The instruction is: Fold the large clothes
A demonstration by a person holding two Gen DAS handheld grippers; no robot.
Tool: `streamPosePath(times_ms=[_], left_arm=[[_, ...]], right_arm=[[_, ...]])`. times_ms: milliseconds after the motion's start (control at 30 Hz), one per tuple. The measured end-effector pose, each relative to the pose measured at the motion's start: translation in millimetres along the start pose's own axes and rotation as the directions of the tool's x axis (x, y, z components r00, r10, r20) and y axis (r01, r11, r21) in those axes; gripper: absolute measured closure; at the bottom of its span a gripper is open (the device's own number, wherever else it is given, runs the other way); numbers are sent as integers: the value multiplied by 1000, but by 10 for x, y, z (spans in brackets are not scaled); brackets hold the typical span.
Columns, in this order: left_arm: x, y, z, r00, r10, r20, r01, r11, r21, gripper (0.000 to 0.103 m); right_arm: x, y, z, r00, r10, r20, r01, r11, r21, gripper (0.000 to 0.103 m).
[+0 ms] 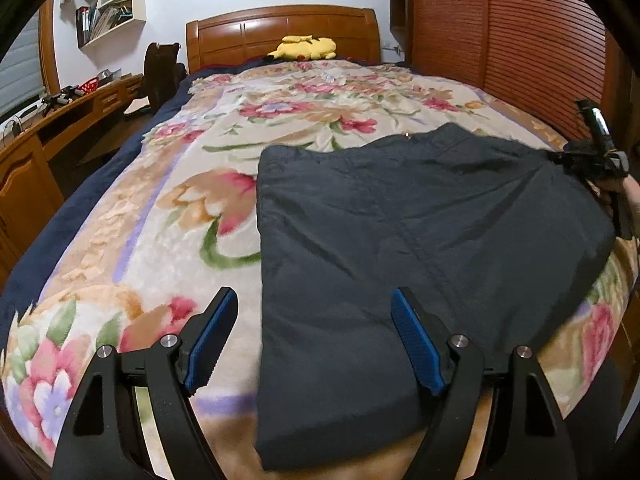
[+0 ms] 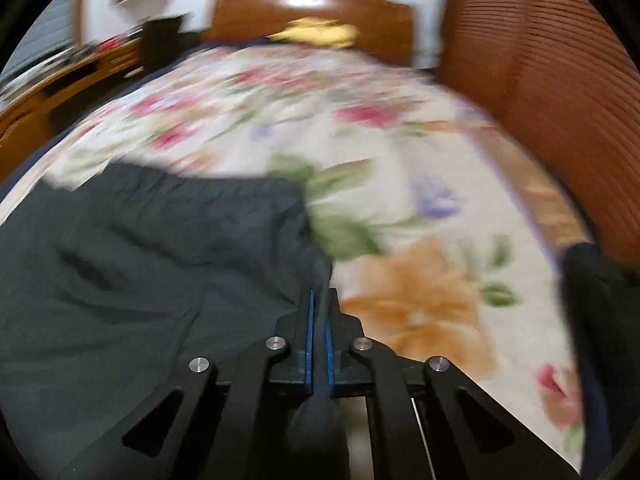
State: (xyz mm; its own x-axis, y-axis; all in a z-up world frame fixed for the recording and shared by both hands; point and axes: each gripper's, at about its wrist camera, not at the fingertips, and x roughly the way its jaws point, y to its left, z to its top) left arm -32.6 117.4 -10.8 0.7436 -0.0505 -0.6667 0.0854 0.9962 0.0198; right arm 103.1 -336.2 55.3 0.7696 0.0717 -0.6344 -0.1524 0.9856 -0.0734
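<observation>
A dark grey garment (image 1: 400,248) lies spread on the floral blanket (image 1: 192,200) at the near end of the bed. My left gripper (image 1: 314,312) is open, its blue pads above the garment's near left part, holding nothing. My right gripper (image 2: 319,300) is shut on the right edge of the garment (image 2: 140,280), with cloth pinched between the blue pads. In the left wrist view the right gripper (image 1: 560,158) shows at the garment's far right corner. The right wrist view is blurred by motion.
A wooden headboard (image 1: 280,32) with a yellow plush toy (image 1: 304,48) stands at the far end. A ribbed wooden wardrobe (image 1: 500,40) runs along the right side. A wooden desk (image 1: 60,120) and a wall shelf (image 1: 108,8) are to the left.
</observation>
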Motion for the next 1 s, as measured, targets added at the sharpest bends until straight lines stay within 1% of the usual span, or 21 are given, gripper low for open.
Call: streamPosePath(times_ms=[67, 133, 200, 233, 267, 300, 333, 367, 400, 467, 567, 700, 833, 933, 1000], left_arm=[[-78, -72, 25, 1000, -11, 14, 11, 1000, 9, 23], [-157, -153, 41, 999, -22, 29, 22, 1000, 21, 23], [-217, -234, 46, 999, -35, 41, 33, 999, 29, 23], [-238, -274, 47, 998, -44, 46, 42, 999, 30, 23], [-254, -314, 46, 997, -54, 50, 53, 998, 31, 23], [-266, -348, 44, 997, -63, 54, 62, 998, 31, 23], [-274, -390, 39, 996, -72, 59, 71, 997, 31, 23], [-277, -425, 34, 995, -79, 61, 77, 997, 31, 23], [-269, -463, 28, 994, -86, 63, 84, 996, 31, 23], [-252, -545, 9, 993, -103, 62, 101, 994, 30, 23], [-219, -649, -20, 992, -118, 54, 116, 993, 33, 23], [-136, -753, -78, 994, -104, 23, 103, 993, 57, 23], [-36, -743, -184, 997, -81, -17, 82, 995, 60, 23], [-26, -716, -220, 996, -82, -24, 83, 996, 42, 23], [-51, -714, -232, 997, -76, -23, 77, 997, 30, 23]], right_arm=[[64, 21, -11, 1000, -14, -20, 14, 1000, 9, 99], [52, 43, -24, 999, -36, -11, 36, 999, 6, 99], [-38, 57, -46, 1000, -28, -1, 28, 1000, 5, 94], [-128, 58, -83, 999, -30, 14, 30, 1000, -7, 85], [-211, 74, -107, 999, -25, 31, 26, 999, -21, 72], [-297, 87, -138, 999, -10, 49, 11, 1000, -29, 64], [-385, 100, -180, 998, 10, 64, -8, 999, -31, 50], [-485, 129, -223, 996, 29, 80, -26, 999, -29, 45], [-602, 118, -277, 995, 46, 91, -44, 999, -29, 45], [-679, 179, -384, 991, 89, 101, -84, 995, -46, 45], [-810, 367, -595, 983, 149, 103, -138, 984, -111, 45], [-961, 564, -842, 971, 220, 95, -204, 966, -159, 45], [-1071, 741, -919, 951, 287, 110, -268, 949, -167, 45], [-1087, 866, -951, 933, 342, 117, -323, 934, -156, 45], [-1062, 957, -986, 920, 378, 106, -359, 919, -163, 45]])
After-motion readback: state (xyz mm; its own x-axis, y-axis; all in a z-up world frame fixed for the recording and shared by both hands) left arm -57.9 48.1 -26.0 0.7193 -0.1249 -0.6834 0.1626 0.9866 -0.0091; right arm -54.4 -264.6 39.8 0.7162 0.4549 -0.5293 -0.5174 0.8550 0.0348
